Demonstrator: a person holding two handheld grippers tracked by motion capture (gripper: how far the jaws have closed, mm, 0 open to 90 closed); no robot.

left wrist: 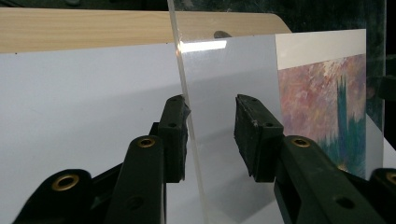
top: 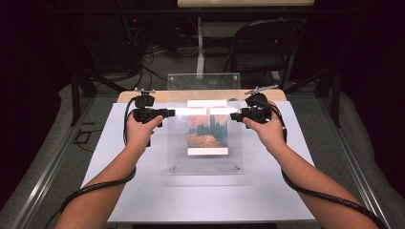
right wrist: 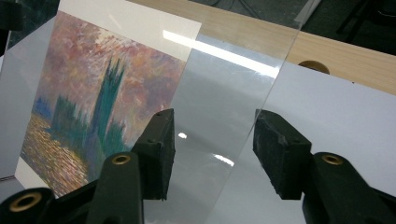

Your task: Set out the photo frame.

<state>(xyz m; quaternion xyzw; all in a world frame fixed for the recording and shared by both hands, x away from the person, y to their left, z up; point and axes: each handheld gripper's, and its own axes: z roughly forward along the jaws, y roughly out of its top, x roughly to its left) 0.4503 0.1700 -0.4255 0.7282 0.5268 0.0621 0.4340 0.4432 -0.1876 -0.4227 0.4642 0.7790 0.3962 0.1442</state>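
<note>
Sheet [top: 205,152] of clear acrylic lies over the print [top: 207,131], each side edge between unclosed jaws of your left hand-held gripper [top: 168,112] and right hand-held gripper [top: 235,116]. Clamp both edges evenly, then lift level.

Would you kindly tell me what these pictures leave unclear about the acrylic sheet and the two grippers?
- High view: the acrylic sheet near edge is smeared by glare and blur.
- Left gripper view: whether its fingers touch the sheet's edge is unclear.
- Right gripper view: the painting print is cut off by the picture's edge.
</note>
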